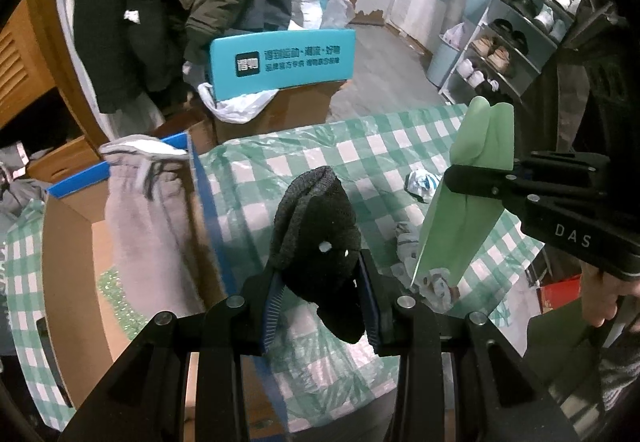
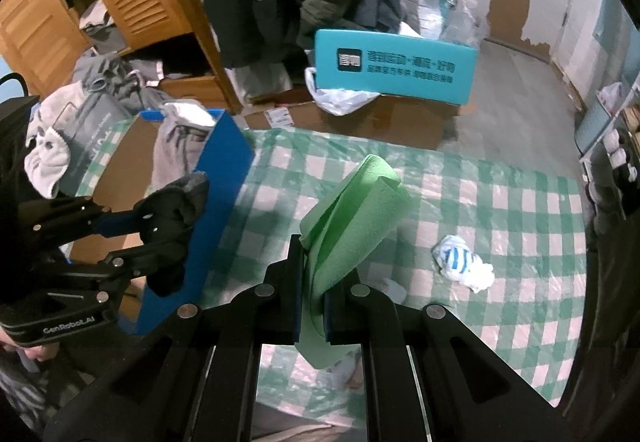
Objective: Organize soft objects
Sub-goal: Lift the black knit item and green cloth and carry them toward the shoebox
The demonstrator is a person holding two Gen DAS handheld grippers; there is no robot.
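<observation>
My left gripper [image 1: 320, 290] is shut on a black and grey sock [image 1: 316, 230], held above the table by the blue rim of a cardboard box [image 1: 208, 202]. It also shows in the right wrist view [image 2: 168, 218], with the sock [image 2: 188, 194] beside the box's blue wall [image 2: 216, 194]. My right gripper [image 2: 314, 282] is shut on a folded green cloth [image 2: 352, 210] held above the checked tablecloth [image 2: 500, 210]. In the left wrist view the right gripper [image 1: 480, 182] and its cloth [image 1: 464, 202] are at the right.
A grey garment [image 1: 148, 210] hangs over the box's rim into the box. White and blue socks [image 2: 464, 262] lie on the table, more of them [image 1: 424, 182] in the left wrist view. A teal box [image 2: 392, 66], hanging coats, a wooden cupboard and a shoe rack [image 1: 516, 38] stand behind.
</observation>
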